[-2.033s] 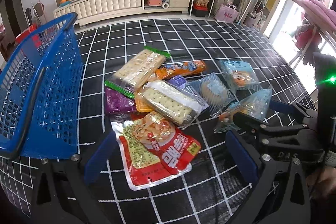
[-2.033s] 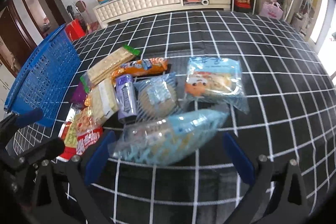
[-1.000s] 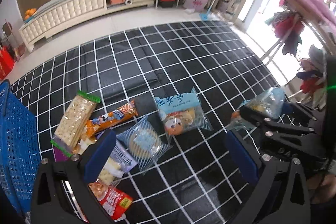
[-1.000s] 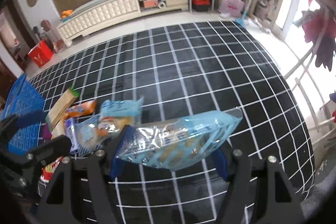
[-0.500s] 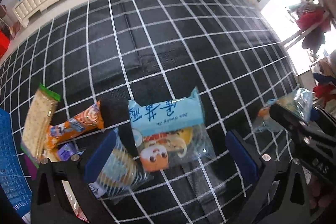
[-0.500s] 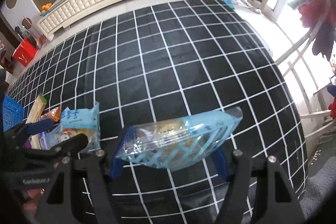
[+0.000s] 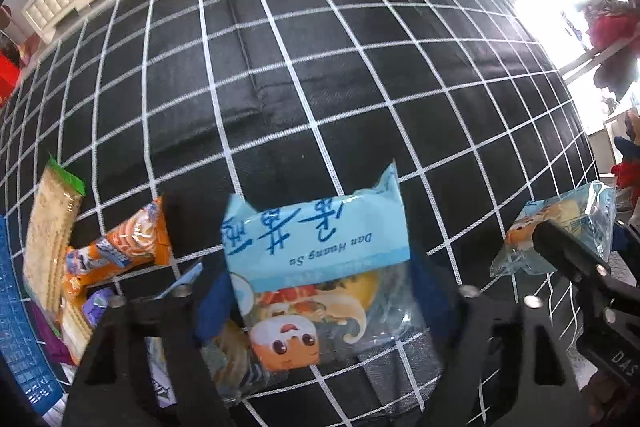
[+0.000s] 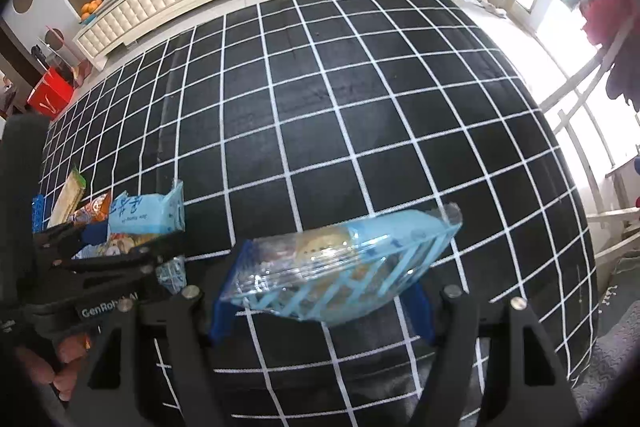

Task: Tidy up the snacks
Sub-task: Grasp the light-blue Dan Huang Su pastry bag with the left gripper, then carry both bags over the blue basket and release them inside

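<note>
A light-blue snack pack with a cartoon face point(image 7: 320, 259) lies on the black grid cloth point(image 7: 320, 87). My left gripper point(image 7: 322, 301) points down over it. Its jaws are closing, and the blue pads point(image 7: 212, 307) touch the pack's two sides. From the right wrist view, the left gripper point(image 8: 116, 243) straddles that pack point(image 8: 148, 211). My right gripper point(image 8: 320, 307) is shut on a second clear and light-blue pack point(image 8: 340, 267), held above the cloth. That held pack point(image 7: 560, 231) also shows at the right edge of the left wrist view.
Left of the gripped pack lie a long cracker pack with a green end point(image 7: 48, 231), an orange wrapper point(image 7: 116, 255) and a purple pack point(image 7: 96, 307). A blue basket point(image 7: 20, 327) stands at the far left. A hand point(image 8: 44, 367) holds the left gripper.
My left gripper came down over the light-blue cartoon pack and its jaws narrowed onto it. The right gripper kept its pack and shifted slightly down and right.
</note>
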Demonstrator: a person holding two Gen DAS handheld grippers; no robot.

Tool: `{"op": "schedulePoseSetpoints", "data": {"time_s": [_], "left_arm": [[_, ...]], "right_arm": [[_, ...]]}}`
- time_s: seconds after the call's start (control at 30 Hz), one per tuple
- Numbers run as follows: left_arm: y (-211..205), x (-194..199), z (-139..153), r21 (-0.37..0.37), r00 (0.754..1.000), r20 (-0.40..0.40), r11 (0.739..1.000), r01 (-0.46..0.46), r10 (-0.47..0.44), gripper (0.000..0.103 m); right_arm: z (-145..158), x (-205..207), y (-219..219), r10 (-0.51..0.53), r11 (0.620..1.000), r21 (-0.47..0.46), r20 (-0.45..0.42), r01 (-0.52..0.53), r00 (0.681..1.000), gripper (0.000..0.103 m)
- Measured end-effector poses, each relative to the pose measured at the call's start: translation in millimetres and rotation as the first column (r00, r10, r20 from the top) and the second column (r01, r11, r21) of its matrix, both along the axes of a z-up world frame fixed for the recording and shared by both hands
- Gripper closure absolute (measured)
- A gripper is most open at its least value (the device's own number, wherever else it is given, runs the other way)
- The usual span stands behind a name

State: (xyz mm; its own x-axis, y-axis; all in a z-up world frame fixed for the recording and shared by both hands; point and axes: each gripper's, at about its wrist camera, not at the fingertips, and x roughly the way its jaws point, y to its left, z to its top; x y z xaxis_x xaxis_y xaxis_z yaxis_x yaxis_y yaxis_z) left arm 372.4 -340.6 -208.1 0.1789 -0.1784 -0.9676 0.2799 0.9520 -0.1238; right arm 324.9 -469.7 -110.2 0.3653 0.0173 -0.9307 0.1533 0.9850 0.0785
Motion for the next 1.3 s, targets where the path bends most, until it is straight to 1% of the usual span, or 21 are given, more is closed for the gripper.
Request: {"op": "schedulePoseSetpoints", "data": {"time_s": [0.13, 0.2, 0.3, 0.37, 0.43, 0.57, 0.67, 0.73, 0.83, 0.9, 1.03, 1.17, 1.3], "left_arm": [[6, -9, 11, -0.006, 0.999, 0.037, 1.0, 0.008, -0.008, 0.036], [12, -15, 20, -0.008, 0.998, 0.063, 1.0, 0.008, -0.008, 0.037], [25, -25, 41, -0.036, 0.996, 0.091, 0.999, 0.009, -0.005, 0.037], [33, -35, 62, -0.041, 0.989, 0.148, 0.999, 0.001, 0.005, 0.037], [38, -41, 77, -0.049, 0.982, 0.187, 0.999, -0.001, 0.01, 0.037], [72, -57, 110, -0.085, 0.975, 0.22, 0.996, -0.017, 0.035, 0.037], [95, -68, 128, -0.109, 0.967, 0.247, 0.993, -0.039, 0.065, 0.037], [110, -79, 139, -0.127, 0.96, 0.266, 0.991, -0.051, 0.083, 0.037], [148, -99, 158, -0.141, 0.947, 0.297, 0.986, -0.087, 0.126, 0.037], [166, -108, 168, -0.142, 0.943, 0.306, 0.986, -0.092, 0.132, 0.037], [208, -127, 185, -0.15, 0.928, 0.337, 0.982, -0.116, 0.161, 0.037], [256, -139, 199, -0.166, 0.915, 0.342, 0.972, -0.166, 0.214, 0.037], [296, -152, 211, -0.135, 0.894, 0.379, 0.97, -0.202, 0.239, 0.037]], "right_arm": [[9, -4, 5, 0.001, 1.0, 0.004, 0.009, -0.001, 1.0, 0.029], [21, -7, 12, 0.01, 1.0, -0.011, 0.025, -0.01, 1.0, 0.029], [38, -13, 21, 0.027, 0.999, -0.03, 0.049, -0.025, 0.998, 0.029], [54, -20, 31, 0.043, 0.998, -0.047, 0.073, -0.039, 0.996, 0.029], [67, -25, 40, 0.058, 0.997, -0.054, 0.097, -0.053, 0.994, 0.029], [95, -38, 66, 0.093, 0.995, -0.055, 0.138, -0.086, 0.986, 0.029], [118, -47, 90, 0.124, 0.991, -0.064, 0.176, -0.114, 0.977, 0.029], [135, -55, 110, 0.152, 0.987, -0.076, 0.204, -0.139, 0.967, 0.029], [151, -64, 137, 0.195, 0.98, -0.088, 0.234, -0.179, 0.953, 0.029], [162, -68, 160, 0.226, 0.973, -0.095, 0.257, -0.208, 0.939, 0.029], [173, -72, 203, 0.287, 0.958, -0.106, 0.278, -0.267, 0.917, 0.029], [179, -75, 238, 0.336, 0.942, -0.094, 0.3, -0.323, 0.893, 0.029], [179, -68, 275, 0.385, 0.92, -0.053, 0.306, -0.388, 0.871, 0.029]]}}
